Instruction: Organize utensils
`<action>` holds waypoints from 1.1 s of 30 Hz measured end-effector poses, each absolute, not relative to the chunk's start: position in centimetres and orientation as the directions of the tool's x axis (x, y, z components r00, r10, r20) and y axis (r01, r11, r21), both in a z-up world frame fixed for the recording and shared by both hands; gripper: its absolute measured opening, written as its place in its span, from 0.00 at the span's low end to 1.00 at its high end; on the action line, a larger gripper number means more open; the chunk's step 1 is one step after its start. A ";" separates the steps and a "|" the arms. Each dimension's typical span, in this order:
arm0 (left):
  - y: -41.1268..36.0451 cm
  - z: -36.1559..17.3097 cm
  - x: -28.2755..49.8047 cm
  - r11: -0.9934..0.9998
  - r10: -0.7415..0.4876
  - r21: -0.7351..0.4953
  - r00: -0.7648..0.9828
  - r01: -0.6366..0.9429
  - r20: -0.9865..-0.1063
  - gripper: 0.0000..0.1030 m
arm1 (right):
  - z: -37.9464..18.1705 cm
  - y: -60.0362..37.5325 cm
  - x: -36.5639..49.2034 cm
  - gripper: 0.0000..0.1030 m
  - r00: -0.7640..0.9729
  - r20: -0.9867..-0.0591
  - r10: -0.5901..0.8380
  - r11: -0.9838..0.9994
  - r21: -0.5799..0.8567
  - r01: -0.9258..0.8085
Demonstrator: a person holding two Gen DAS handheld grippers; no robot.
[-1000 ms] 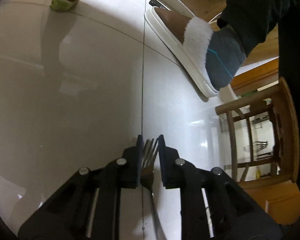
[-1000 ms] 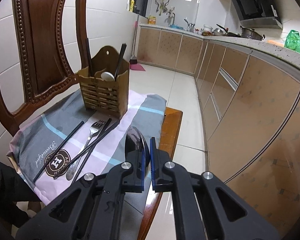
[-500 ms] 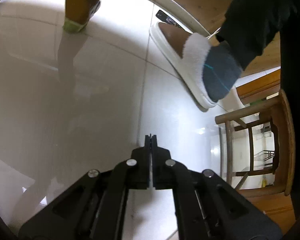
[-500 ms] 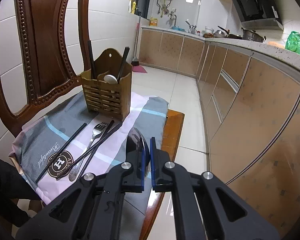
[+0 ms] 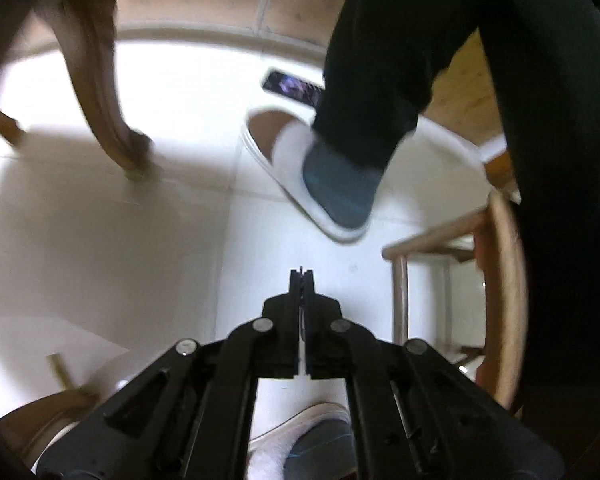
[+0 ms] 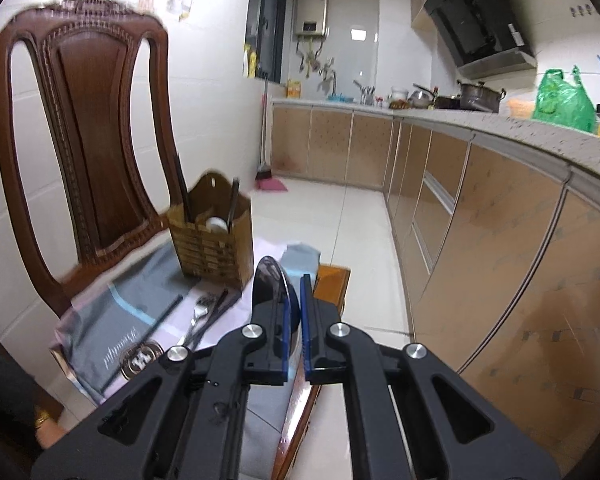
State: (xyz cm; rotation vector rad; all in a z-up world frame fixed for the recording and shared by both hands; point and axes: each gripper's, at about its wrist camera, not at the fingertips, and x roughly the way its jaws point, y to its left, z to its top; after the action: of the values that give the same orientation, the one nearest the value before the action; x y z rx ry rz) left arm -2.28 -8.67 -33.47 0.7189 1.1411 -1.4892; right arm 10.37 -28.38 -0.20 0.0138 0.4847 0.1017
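Left gripper pinched together on thin metal fork tines, handle unseen: may slip. Right gripper clamps shiny metal spoon; bowl could snag slatted bamboo utensil holder rim on chair.

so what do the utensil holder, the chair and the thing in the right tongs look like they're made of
Utensil holder: looks like bamboo or light wood, matte tan, slatted front.
Chair: dark wood with a glossy finish, carved trim along the back.
Spoon in the right tongs: seemingly polished metal, since its curved bowl mirrors the room.
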 end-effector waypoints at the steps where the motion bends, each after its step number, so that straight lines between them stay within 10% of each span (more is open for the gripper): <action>1: -8.6 -31.3 -2.7 0.060 -0.408 -0.226 -0.183 0.972 -0.895 0.01 | 0.3 -28.6 10.0 0.05 0.887 -0.450 0.101 0.995 0.042 -0.092; 10: -3.1 -10.2 -2.4 0.552 -0.609 -0.040 0.371 0.833 -0.701 0.01 | 3.1 -29.2 7.6 0.05 0.927 -0.367 0.070 0.998 0.029 -0.064; 16: 2.3 -0.1 -1.4 0.846 -0.461 0.013 0.743 0.533 -0.485 0.01 | 4.0 -28.2 6.4 0.05 0.940 -0.339 0.030 0.999 -0.019 -0.039; 23: 4.1 4.7 1.0 0.969 -0.195 0.092 0.934 0.231 -0.298 0.01 | 5.1 -25.9 4.3 0.05 0.953 -0.299 -0.040 0.998 -0.056 0.024; 33: 5.3 7.9 5.5 0.988 -0.120 0.067 0.959 0.142 -0.256 0.01 | 5.9 -23.9 5.7 0.05 0.951 -0.287 -0.120 0.989 -0.113 0.091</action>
State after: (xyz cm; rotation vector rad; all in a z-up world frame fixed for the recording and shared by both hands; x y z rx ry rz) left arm 5.54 5.28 7.91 0.0846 0.2540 -0.1329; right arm 5.72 -23.93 5.92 -0.0995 0.2973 -0.1074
